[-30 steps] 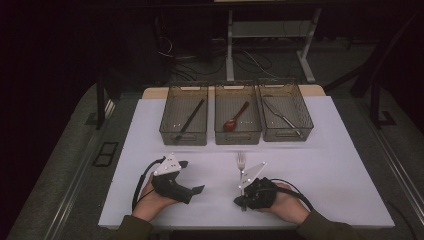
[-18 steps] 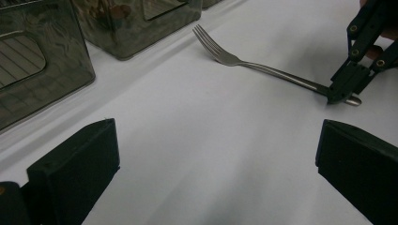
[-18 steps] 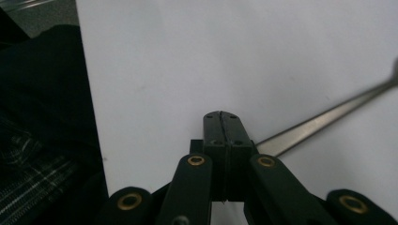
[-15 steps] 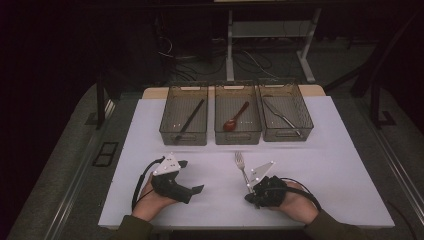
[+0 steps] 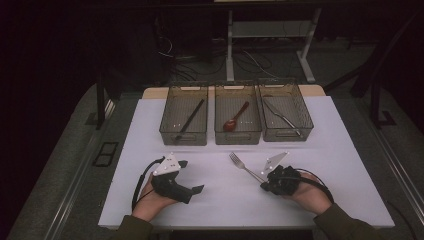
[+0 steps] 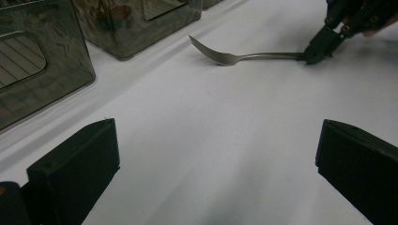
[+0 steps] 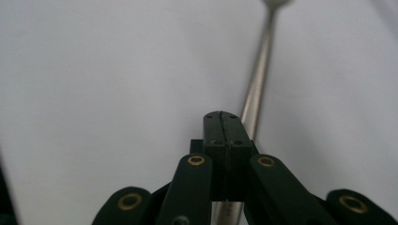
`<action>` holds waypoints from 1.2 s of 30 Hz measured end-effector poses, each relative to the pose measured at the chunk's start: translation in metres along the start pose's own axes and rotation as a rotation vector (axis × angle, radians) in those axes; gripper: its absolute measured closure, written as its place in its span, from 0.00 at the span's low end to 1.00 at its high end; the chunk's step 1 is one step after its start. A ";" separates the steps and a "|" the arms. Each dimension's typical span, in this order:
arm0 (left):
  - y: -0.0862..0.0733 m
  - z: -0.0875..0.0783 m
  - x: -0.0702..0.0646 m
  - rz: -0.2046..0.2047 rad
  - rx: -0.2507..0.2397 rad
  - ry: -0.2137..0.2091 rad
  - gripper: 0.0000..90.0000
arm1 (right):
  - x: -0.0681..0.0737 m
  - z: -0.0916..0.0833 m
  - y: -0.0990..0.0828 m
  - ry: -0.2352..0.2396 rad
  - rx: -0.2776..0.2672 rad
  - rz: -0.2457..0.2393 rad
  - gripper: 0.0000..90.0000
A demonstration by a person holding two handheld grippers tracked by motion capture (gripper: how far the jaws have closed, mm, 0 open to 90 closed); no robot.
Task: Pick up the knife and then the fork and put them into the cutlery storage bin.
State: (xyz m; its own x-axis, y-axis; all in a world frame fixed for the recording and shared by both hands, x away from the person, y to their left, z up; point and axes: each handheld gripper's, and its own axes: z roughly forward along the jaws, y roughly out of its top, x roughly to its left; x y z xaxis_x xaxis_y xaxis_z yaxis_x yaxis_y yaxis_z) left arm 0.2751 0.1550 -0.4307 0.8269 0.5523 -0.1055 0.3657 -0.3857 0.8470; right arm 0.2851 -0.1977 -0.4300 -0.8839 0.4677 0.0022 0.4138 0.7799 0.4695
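Observation:
A metal fork (image 5: 245, 169) lies slanted on the white table (image 5: 220, 200), tines toward the bins. My right gripper (image 5: 263, 186) is shut on the end of its handle. In the right gripper view the jaws (image 7: 220, 117) meet with no gap, and the fork's handle (image 7: 258, 84) runs out from under them. In the left gripper view the fork (image 6: 253, 56) lies ahead with the right gripper (image 6: 315, 55) at its handle end. My left gripper (image 5: 191, 176) rests at the front left, open, with bare table between its jaws (image 6: 216, 140).
Three smoky clear bins stand in a row at the back. The left bin (image 5: 165, 127) holds a black utensil, the middle bin (image 5: 237, 136) a red-brown spoon (image 5: 234, 119), and the right bin (image 5: 305, 120) a metal utensil. The table's front edge is close under both hands.
My right gripper has moved right and slightly back with the fork's handle end. The fork has swung from pointing straight at the bins to a slant. The left gripper has stayed put.

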 end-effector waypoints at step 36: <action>0.001 0.002 -0.002 0.011 0.007 -0.015 0.00 | -0.043 0.027 0.089 0.016 0.336 -0.035 0.79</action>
State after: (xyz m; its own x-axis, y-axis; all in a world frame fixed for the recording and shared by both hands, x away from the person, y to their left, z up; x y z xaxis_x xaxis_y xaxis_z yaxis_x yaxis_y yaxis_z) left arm 0.2746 0.1517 -0.4310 0.8370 0.5372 -0.1042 0.3599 -0.3970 0.8443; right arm 0.3658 -0.1366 -0.4122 -0.9010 0.4337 0.0061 0.4295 0.8902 0.1521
